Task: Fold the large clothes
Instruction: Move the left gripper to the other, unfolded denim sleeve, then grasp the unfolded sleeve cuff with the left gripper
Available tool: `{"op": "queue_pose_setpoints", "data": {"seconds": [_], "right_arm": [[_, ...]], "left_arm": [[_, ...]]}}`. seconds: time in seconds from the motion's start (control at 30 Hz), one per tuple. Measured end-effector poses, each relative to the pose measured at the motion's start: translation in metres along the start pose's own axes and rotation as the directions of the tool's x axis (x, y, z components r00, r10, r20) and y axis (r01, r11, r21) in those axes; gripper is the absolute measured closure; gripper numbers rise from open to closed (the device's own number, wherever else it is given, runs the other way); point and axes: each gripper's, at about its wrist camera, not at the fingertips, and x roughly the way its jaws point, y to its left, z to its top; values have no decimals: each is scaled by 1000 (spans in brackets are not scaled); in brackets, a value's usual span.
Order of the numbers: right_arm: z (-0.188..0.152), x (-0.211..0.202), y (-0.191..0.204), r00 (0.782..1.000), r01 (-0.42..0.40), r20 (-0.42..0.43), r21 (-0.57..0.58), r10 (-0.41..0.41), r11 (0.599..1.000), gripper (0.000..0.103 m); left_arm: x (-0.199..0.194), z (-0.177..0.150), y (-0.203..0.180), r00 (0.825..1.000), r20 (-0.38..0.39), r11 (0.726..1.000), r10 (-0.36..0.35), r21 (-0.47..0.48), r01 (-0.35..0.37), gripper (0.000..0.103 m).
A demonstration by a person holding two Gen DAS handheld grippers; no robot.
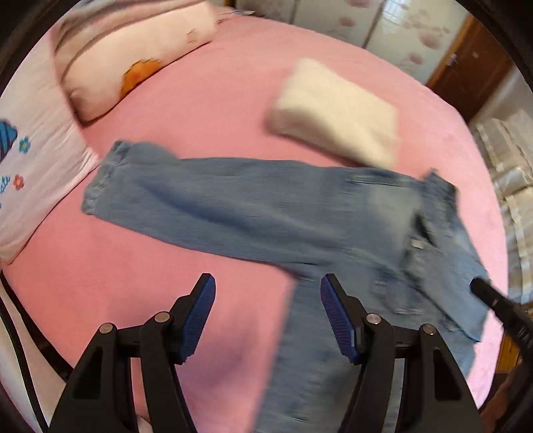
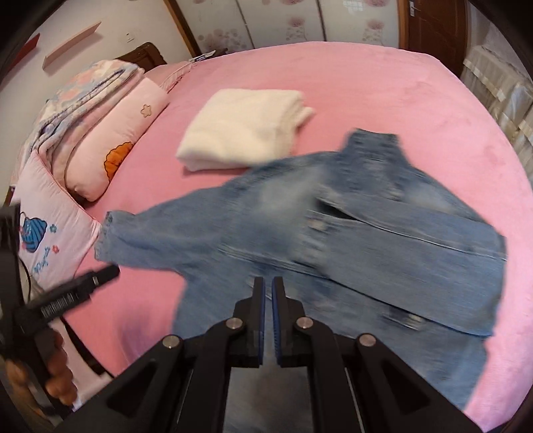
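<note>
Snagging risk: blue denim jacket (image 2: 333, 239) spread beneath both hand-held grippers; sleeve could be dragged askew.
Left hand-held gripper (image 1: 268, 289): open, empty.
Right hand-held gripper (image 2: 268, 283): closed, nothing held.

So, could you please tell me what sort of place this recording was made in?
Most likely a home bedroom: a large bed with a pink sheet, pillows stacked at its head, and a flower-patterned wardrobe behind. A denim jacket lies spread on the bed.

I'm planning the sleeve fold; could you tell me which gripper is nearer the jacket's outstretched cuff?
Left. The left gripper hangs just below the cuff; the right gripper is over the jacket's body, further away.
</note>
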Motion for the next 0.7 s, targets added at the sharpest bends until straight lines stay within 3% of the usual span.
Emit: {"op": "queue_pose_setpoints", "data": {"seconds": [0.2, 0.37, 0.5, 0.7], "right_arm": [[21, 79, 109, 998, -13, -61, -100, 7, 995, 99], [22, 120, 176, 992, -53, -125, -195, 29, 979, 99], [17, 137, 206, 987, -71, -158, -253, 31, 965, 99], [18, 152, 221, 982, -79, -189, -258, 30, 963, 99]], "left_arm": [[51, 15, 110, 999, -21, 984, -28, -174, 24, 39], [88, 18, 185, 995, -30, 926, -96, -369, 78, 39], [107, 21, 216, 990, -10, 886, -139, -447, 120, 39], [140, 31, 240, 978, 8, 826, -207, -534, 179, 39]]}}
